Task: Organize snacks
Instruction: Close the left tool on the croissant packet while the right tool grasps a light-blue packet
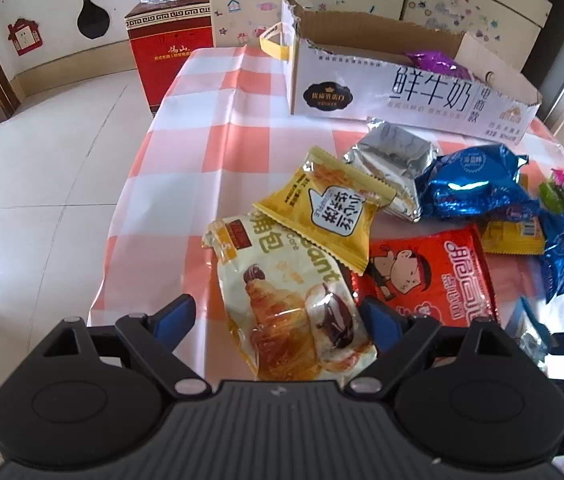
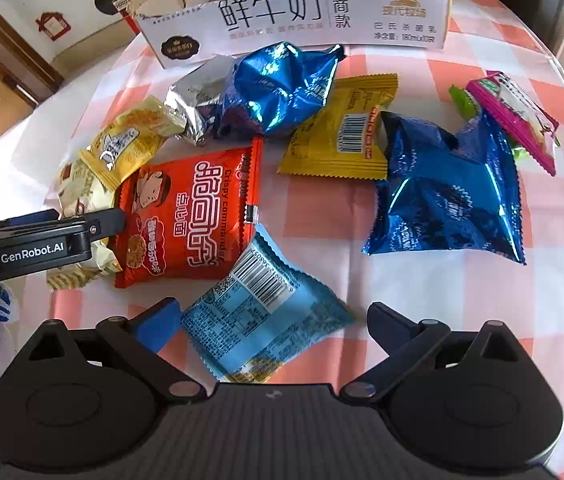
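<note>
Several snack packets lie on a checked tablecloth [image 1: 218, 152]. My left gripper [image 1: 276, 314] is open, its fingers either side of the near end of a cream croissant packet [image 1: 282, 304]. A yellow packet [image 1: 321, 216] overlaps that packet. My right gripper [image 2: 274, 320] is open around a light blue packet [image 2: 262, 320]. A red crispy packet [image 2: 194, 216] lies between the two grippers. A white milk carton box [image 2: 293, 12] stands at the back, open on top, with a purple packet [image 1: 433, 60] inside.
A silver packet [image 2: 198, 100], two blue foil packets [image 2: 282, 88] [image 2: 449, 192], another yellow packet [image 2: 341, 140] and a magenta packet [image 2: 517, 116] lie before the box. A red carton [image 1: 166, 48] stands on the floor left of the table. The left gripper shows in the right wrist view [image 2: 114, 220].
</note>
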A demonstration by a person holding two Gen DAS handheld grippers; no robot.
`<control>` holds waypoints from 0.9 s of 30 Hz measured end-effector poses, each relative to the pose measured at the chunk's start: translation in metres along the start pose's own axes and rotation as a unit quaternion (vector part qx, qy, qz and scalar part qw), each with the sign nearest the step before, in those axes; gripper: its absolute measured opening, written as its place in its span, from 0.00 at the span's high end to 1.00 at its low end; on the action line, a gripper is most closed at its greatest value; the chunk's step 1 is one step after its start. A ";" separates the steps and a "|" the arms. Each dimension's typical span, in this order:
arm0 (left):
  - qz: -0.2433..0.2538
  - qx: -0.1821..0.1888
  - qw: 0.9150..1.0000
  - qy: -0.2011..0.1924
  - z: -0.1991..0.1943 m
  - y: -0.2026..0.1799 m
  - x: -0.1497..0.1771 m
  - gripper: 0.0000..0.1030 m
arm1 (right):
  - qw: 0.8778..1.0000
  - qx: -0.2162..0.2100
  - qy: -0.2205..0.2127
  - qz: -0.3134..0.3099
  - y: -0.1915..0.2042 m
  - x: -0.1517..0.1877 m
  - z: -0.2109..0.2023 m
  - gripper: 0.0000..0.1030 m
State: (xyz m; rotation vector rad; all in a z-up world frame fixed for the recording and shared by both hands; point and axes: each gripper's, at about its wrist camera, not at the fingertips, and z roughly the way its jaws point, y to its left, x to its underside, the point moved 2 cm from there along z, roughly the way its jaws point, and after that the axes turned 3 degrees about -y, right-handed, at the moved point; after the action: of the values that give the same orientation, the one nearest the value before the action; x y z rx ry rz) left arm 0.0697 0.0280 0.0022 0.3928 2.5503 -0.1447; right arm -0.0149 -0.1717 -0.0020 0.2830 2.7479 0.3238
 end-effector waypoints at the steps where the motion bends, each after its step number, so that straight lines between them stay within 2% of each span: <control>1: -0.001 -0.001 1.000 -0.001 0.001 0.000 0.000 0.13 | 1.000 0.002 -0.001 -0.002 0.001 0.000 0.001 0.01; 5: -0.003 0.001 1.000 -0.004 0.001 0.000 0.002 0.16 | 1.000 0.006 -0.011 -0.007 0.001 -0.001 0.003 0.06; 7: -0.002 0.009 1.000 -0.004 0.000 0.000 0.003 0.27 | 1.000 0.007 -0.017 -0.012 0.001 -0.001 0.002 0.10; 8: -0.004 0.014 1.000 -0.003 0.000 0.000 0.003 0.35 | 1.000 0.007 -0.019 -0.016 0.002 -0.001 0.004 0.16; 9: -0.004 0.015 1.000 -0.003 -0.001 -0.001 0.004 0.35 | 0.999 0.007 -0.021 -0.024 0.003 -0.001 0.003 0.22; 13: 0.006 0.012 1.000 -0.009 -0.006 -0.003 0.008 0.38 | 0.998 0.003 -0.031 -0.054 0.006 0.001 0.000 0.33; 15: 0.007 0.014 1.000 -0.011 -0.009 -0.004 0.010 0.39 | 0.997 -0.008 -0.038 -0.063 0.005 0.000 -0.002 0.44; 20: 0.006 0.008 1.000 -0.018 -0.019 -0.006 0.019 0.41 | 0.995 -0.019 -0.046 -0.085 0.004 -0.001 -0.007 0.58; 22: 0.007 0.004 1.000 -0.023 -0.024 -0.007 0.022 0.41 | 0.995 -0.033 -0.046 -0.086 0.002 -0.003 -0.011 0.53; 24: 0.010 -0.001 1.000 -0.029 -0.028 -0.008 0.025 0.42 | 0.995 -0.045 -0.049 -0.078 -0.002 -0.005 -0.016 0.28; 27: 0.007 0.000 0.999 -0.033 -0.034 -0.010 0.029 0.42 | 0.994 -0.049 -0.058 -0.083 -0.003 -0.004 -0.024 0.20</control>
State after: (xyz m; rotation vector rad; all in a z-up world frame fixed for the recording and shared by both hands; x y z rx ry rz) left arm 0.0264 0.0323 0.0154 0.3985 2.4818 -0.1499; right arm -0.0205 -0.1805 0.0208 0.0449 2.6106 0.3821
